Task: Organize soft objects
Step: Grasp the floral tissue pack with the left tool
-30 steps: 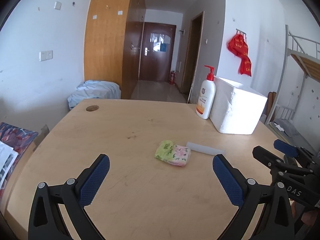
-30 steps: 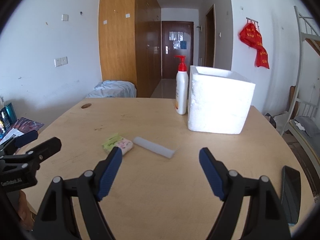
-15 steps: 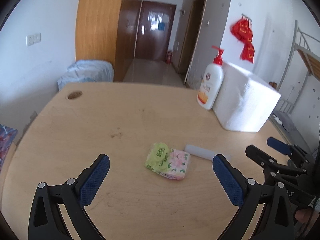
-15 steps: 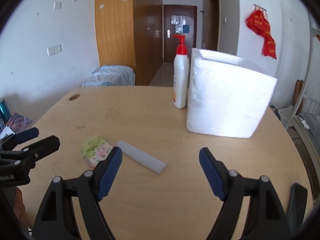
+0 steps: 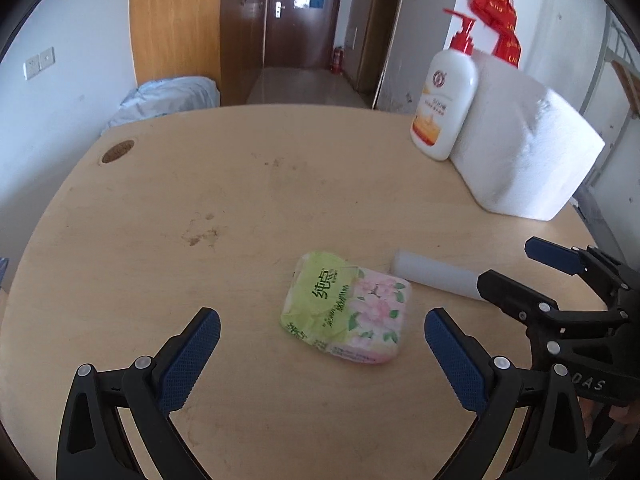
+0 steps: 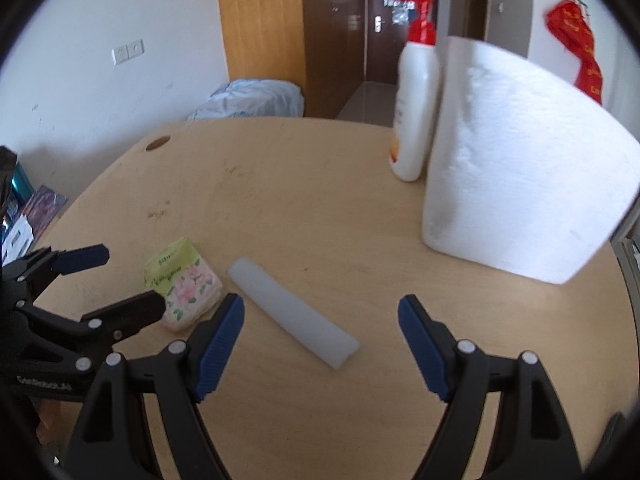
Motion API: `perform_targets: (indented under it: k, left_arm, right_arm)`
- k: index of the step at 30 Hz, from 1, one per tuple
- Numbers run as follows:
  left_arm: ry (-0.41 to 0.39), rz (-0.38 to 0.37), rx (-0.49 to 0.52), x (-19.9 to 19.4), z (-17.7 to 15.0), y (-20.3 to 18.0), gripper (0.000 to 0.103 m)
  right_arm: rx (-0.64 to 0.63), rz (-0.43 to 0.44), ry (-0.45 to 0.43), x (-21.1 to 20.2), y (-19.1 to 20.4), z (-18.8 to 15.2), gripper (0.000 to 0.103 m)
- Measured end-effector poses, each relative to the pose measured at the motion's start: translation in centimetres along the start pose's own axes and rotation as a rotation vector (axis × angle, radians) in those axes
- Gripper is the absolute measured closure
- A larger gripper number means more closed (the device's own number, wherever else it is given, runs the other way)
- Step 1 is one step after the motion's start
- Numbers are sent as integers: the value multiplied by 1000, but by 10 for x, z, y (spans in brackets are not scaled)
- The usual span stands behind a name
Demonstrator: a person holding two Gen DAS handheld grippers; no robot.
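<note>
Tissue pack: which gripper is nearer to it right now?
Left. The left gripper is open with the tissue pack just ahead between its fingers; the right gripper is open and aimed at the white foam strip beside it.

Dorm room: metal bunk bed [image 5: 622,60] right of gripper, wooden wardrobe [image 5: 176,24], entry door [image 5: 298,12] ahead, desk [image 5: 240,208] below.
</note>
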State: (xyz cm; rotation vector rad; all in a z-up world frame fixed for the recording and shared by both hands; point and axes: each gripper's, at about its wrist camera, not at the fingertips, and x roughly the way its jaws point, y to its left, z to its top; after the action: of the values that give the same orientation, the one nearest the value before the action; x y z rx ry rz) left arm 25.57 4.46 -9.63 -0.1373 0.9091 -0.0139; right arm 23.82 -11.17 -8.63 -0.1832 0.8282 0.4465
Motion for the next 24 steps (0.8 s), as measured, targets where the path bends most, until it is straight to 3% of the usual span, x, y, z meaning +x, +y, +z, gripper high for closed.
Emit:
perform_targets:
  k: [6, 10, 14, 18, 20, 24]
  left_arm:
    - [34, -7, 4, 15, 3, -1, 6]
    - [69, -19, 18, 26, 3, -1, 20]
    - [63, 3, 49, 29, 2, -5, 23]
    - [50, -9, 58, 26, 2, -7, 43]
    - [45, -2, 64, 26, 2, -8, 46]
    - [20, 23, 76, 22, 1, -8, 73]
  right_arm:
    - [-27, 6, 34, 13, 0, 2, 20]
    - [-19, 13, 37, 15, -5, 4, 20]
    - [3, 26, 44, 17, -11, 5, 20]
    - [-5, 42, 57, 21, -11, 6, 20]
    - [-22, 36, 63, 24, -8, 7, 20]
    - [-49, 26, 74, 29, -4, 9, 20]
